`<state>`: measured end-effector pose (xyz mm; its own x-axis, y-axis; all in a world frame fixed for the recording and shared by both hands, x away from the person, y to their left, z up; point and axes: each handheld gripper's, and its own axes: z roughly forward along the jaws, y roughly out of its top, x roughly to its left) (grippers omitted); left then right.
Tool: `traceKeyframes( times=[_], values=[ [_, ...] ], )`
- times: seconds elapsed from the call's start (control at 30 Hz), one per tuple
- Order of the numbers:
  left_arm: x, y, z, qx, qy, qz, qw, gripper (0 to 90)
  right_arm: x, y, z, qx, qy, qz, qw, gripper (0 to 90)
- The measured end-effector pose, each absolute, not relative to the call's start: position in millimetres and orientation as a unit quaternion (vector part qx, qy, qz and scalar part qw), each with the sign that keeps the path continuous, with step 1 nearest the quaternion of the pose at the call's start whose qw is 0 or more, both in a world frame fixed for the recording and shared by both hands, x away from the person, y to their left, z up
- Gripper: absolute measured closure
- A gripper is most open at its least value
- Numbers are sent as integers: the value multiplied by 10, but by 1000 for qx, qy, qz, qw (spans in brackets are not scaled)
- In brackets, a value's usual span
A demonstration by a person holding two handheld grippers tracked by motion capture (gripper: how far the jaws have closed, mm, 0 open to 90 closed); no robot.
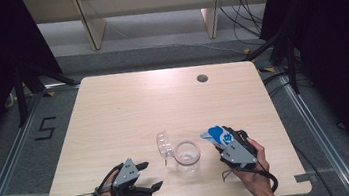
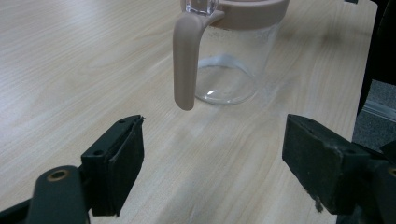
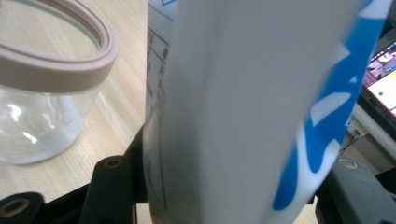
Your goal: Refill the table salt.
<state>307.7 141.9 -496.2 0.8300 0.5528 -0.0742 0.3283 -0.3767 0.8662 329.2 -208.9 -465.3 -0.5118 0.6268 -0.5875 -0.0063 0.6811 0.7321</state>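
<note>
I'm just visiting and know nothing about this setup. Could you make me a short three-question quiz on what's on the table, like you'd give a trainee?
1. True or false: the right gripper is shut on a blue and white carton.
2. Which way does the clear jug stand? A. upright on the table, lid flipped open; B. lying on its side; C. lifted in the air.
3. What lies between the jaws of the left gripper?

Key:
1. True; the carton sits clamped between its jaws, tilted toward the jug.
2. A.
3. Nothing; the jaws stand wide apart, with the jug's pinkish handle a little ahead of them.
</note>
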Motion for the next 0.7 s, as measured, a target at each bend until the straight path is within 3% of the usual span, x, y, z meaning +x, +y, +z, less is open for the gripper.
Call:
traceKeyframes(
  times=[0.7],
  values=[
    [3101,1421,-4962,826,260,120,485,206,3251,-1971,-4650,124,810,271,505,444]
  ],
)
